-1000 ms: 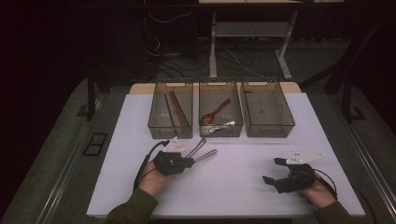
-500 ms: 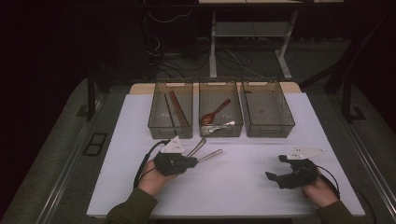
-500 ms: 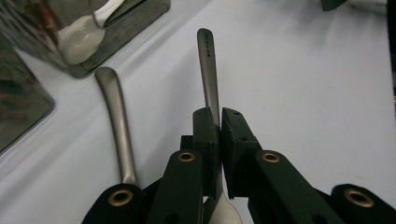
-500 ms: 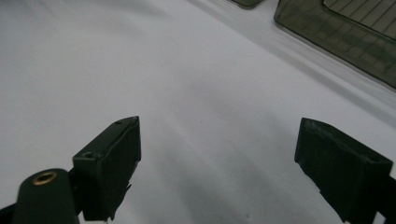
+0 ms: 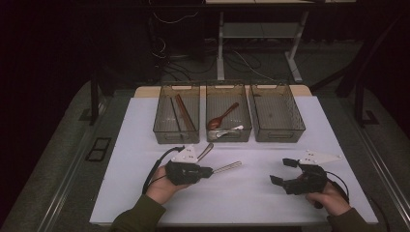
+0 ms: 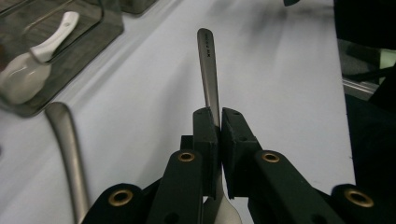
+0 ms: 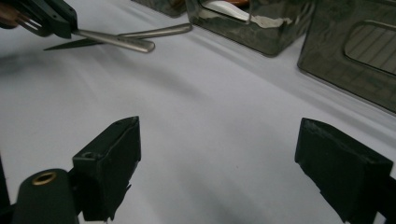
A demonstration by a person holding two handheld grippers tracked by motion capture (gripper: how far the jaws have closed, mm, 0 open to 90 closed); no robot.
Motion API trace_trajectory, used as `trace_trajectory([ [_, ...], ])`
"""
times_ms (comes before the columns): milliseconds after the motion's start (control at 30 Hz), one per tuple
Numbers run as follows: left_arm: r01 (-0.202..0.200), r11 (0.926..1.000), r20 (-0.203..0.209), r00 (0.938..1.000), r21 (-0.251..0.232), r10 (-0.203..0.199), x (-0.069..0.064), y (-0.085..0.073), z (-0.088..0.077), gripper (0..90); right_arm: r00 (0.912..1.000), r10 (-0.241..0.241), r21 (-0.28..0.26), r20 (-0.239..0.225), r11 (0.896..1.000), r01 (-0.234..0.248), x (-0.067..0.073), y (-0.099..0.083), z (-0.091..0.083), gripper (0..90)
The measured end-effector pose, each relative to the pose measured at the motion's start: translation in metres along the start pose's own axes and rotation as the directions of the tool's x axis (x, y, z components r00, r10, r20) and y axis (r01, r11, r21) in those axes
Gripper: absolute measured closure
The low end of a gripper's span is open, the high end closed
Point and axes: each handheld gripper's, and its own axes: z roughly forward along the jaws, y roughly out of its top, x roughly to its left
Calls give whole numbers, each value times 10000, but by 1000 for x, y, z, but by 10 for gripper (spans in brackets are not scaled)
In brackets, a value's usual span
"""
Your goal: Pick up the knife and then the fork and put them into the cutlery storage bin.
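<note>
Three clear bins (image 5: 277, 115) are standing behind the left tool (image 5: 209, 170), which is clamping a metal utensil handle (image 6: 208, 70) bearing unreadable stamped marks, just above the white surface (image 5: 251, 193). Right of it, the right tool (image 5: 283, 171) is hovering with jaws apart. The middle bin (image 5: 228, 113) is holding a wooden spoon (image 5: 223, 115) and a white spoon (image 6: 32, 58).

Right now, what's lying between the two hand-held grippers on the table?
In the high view, only bare white table lies between the left hand-held gripper and the right hand-held gripper, apart from the metal utensil handle the left one clamps.
</note>
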Motion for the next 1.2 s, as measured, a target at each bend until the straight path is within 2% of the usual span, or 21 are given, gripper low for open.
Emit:
trace_trajectory([
  [100,-316,9995,216,9993,62,315,-2,4,4,843,9988,-284,64,-399,9996,287,3,5,2,142],
  [167,-502,9987,363,9981,78,499,-3,7,6,843,9943,-484,278,-950,9983,513,3,10,3,142],
  [233,-710,9974,498,9963,114,704,-3,11,8,843,9858,-764,543,-1498,9949,854,4,16,5,142],
  [400,-1161,9932,857,9897,127,1147,-2,24,13,843,9641,-1413,1062,-2249,9800,1684,12,30,16,143],
  [533,-1491,9885,1117,9830,243,1455,0,34,18,843,9451,-1944,1401,-2626,9614,2367,19,42,28,147],
  [700,-1854,9819,1483,9728,378,1780,1,43,26,843,9190,-2308,1767,-3196,9384,2971,26,59,42,173],
  [733,-1935,9804,1551,9703,368,1857,0,44,28,843,9116,-2376,1807,-3354,9335,3097,27,61,45,193],
  [800,-2185,9752,1766,9618,348,2092,-2,44,30,843,8920,-2770,1824,-3571,9159,3574,26,66,50,205],
  [900,-2608,9634,1860,9513,612,2457,-7,43,34,843,8699,-2853,2006,-4023,8997,3878,29,71,57,241],
  [1000,-2861,9556,2075,9412,708,2665,-12,43,38,843,8496,-2914,2206,-4396,8819,4166,33,71,64,300],
  [1067,-2998,9511,2145,9362,749,2782,-15,43,41,843,8405,-2929,2412,-4559,8683,4335,36,68,69,332],
  [1100,-3035,9495,2187,9346,797,2804,-17,43,42,843,8408,-2891,2579,-4577,8618,4367,38,67,70,352],
  [1167,-3210,9424,2219,9296,946,2943,-19,43,43,843,8330,-2873,2770,-4728,8490,4500,39,65,72,407],
  [1200,-3208,9422,2253,9291,965,2932,-19,42,44,843,8338,-2840,2842,-4733,8468,4497,40,64,72,442],
])
